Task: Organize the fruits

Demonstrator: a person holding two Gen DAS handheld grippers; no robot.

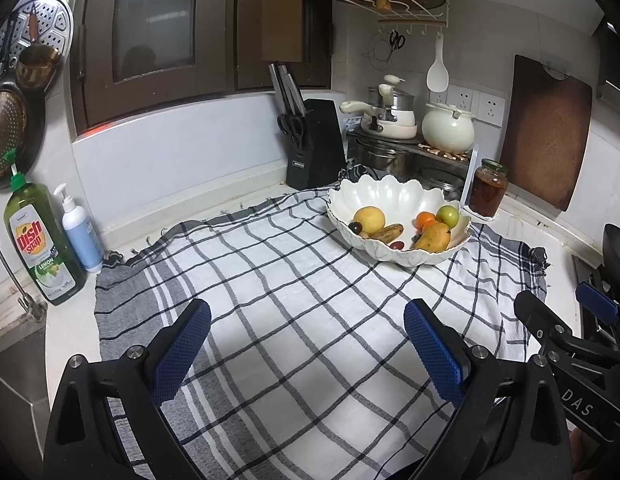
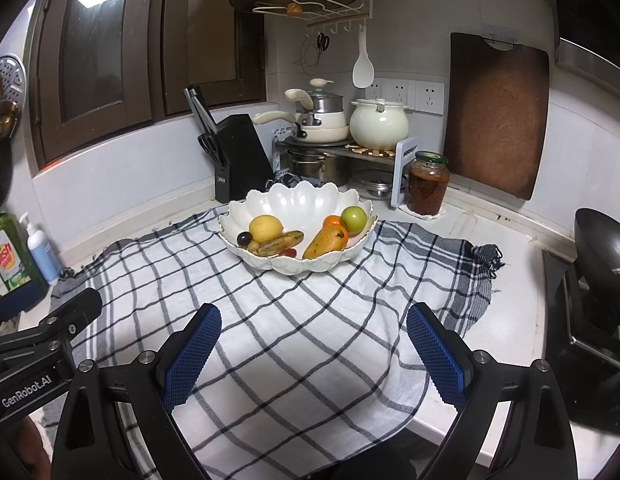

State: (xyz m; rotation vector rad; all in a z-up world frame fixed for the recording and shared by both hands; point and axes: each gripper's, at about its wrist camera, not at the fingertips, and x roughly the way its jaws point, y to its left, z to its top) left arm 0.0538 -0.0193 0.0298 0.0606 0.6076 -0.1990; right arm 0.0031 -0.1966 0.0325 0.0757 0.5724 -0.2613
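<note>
both grippers, left gripper (image 1: 308,346) and right gripper (image 2: 314,350), jaws wide, empty, over cloth (image 1: 310,300). bowl (image 1: 390,196) at 1 o'clock: mango (image 1: 432,237) soft, likely bruises; grip mid-body, gently.

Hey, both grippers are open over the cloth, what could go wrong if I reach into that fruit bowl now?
The white bowl sits on the loose checked cloth, so a snag might drag it. The glass jar stands close behind the bowl and may get knocked. The small dark fruit beside the banana looks hard to pinch.
</note>
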